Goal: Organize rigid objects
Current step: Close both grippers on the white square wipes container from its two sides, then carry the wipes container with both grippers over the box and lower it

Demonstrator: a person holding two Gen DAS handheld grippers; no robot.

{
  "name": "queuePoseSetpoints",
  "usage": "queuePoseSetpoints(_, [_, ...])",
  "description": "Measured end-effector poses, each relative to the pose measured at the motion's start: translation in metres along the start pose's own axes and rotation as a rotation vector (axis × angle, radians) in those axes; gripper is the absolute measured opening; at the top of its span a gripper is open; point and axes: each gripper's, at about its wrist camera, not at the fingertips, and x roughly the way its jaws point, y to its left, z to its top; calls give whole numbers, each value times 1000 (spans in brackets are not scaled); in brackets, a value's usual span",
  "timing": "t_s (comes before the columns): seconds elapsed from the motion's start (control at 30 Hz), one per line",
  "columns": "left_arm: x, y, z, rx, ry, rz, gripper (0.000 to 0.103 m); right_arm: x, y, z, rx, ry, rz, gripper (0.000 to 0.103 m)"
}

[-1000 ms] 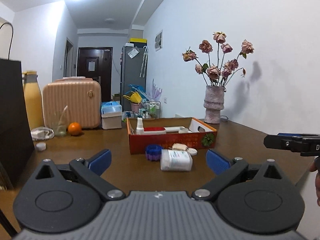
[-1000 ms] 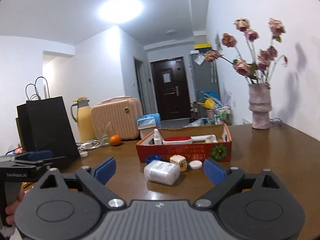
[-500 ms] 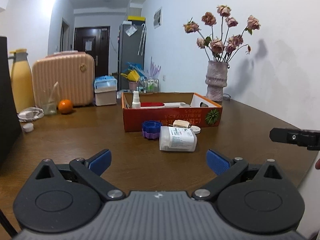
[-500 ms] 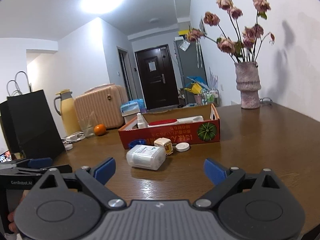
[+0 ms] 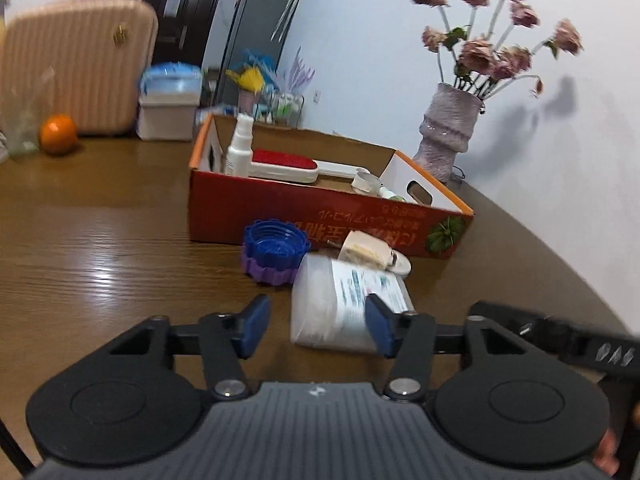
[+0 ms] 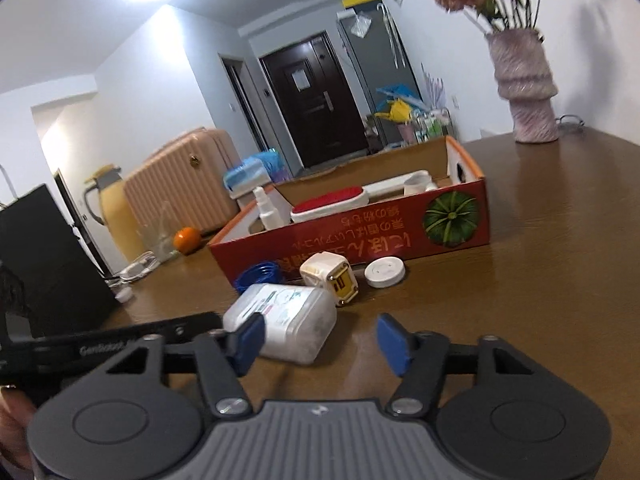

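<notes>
- Lying on its side on the table [image 5: 100,248] before the red box [image 5: 320,216], the white bottle [image 5: 340,304] could roll off.
- Left gripper [image 5: 316,326] and right gripper [image 6: 320,344]: jaws apart, just narrowed, nothing clamped; both could collide at the bottle.

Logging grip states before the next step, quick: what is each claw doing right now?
Left claw: open, holding nothing; jaws have just been closing, short of the white jar.
Right claw: open, empty; jaws have just been closing.
</notes>
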Motion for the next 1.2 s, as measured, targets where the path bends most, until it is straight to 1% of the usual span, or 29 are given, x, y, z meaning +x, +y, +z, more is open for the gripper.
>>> queuePoseSetpoints(0.07, [13, 3, 6, -29, 11, -17, 45, 21, 0, 5, 17, 11, 38, 54])
queuePoseSetpoints(0.13, [25, 7, 9, -64, 22, -44, 41, 38, 1, 7, 30, 26, 66, 48])
queuePoseSetpoints(0.17, [28, 10, 9, -83, 26, -65, 41, 46, 1, 8, 36, 36, 78, 44])
queuePoseSetpoints(0.2, [32, 14, 9, -108, 34, -91, 40, 53, 0, 8, 45, 45, 89, 39])
queuePoseSetpoints(0.23, [36, 18, 9, -136, 50, -112, 38, 59, -1, 7, 57, 54, 102, 35])
queuePoseSetpoints(0.27, [36, 21, 8, -154, 53, -120, 38, 64, -3, 6, 72, 63, 113, 32])
queuePoseSetpoints(0.43, [35, 25, 6, -178, 40, -135, 35, 71, -17, 2, 146, 48, 148, 28])
queuePoseSetpoints(0.53, [31, 22, 2, -168, 27, -132, 35, 70, -18, 2, 162, 50, 150, 26])
queuePoseSetpoints(0.6, [25, 17, -1, -156, 23, -124, 34, 64, -15, 3, 152, 51, 132, 21])
queuePoseSetpoints(0.67, [13, 9, -6, -133, 2, -121, 34, 53, -9, 3, 131, 42, 119, 21])
queuePoseSetpoints(0.77, [-9, -4, -18, -120, -9, -127, 33, 31, 0, -1, 96, 17, 102, 21])
queuePoseSetpoints(0.83, [-26, -12, -26, -112, -21, -121, 33, 13, 3, -6, 96, 8, 108, 21])
queuePoseSetpoints(0.87, [-35, -16, -28, -112, -32, -119, 32, 3, 5, -9, 93, 5, 111, 21])
queuePoseSetpoints(1.0, [-76, -33, -39, -83, -85, -110, 31, -37, 17, -19, 66, -20, 136, 21])
queuePoseSetpoints(1.2, [-126, -63, -56, -39, -130, -126, 31, -92, 28, -33, 61, -73, 140, 21])
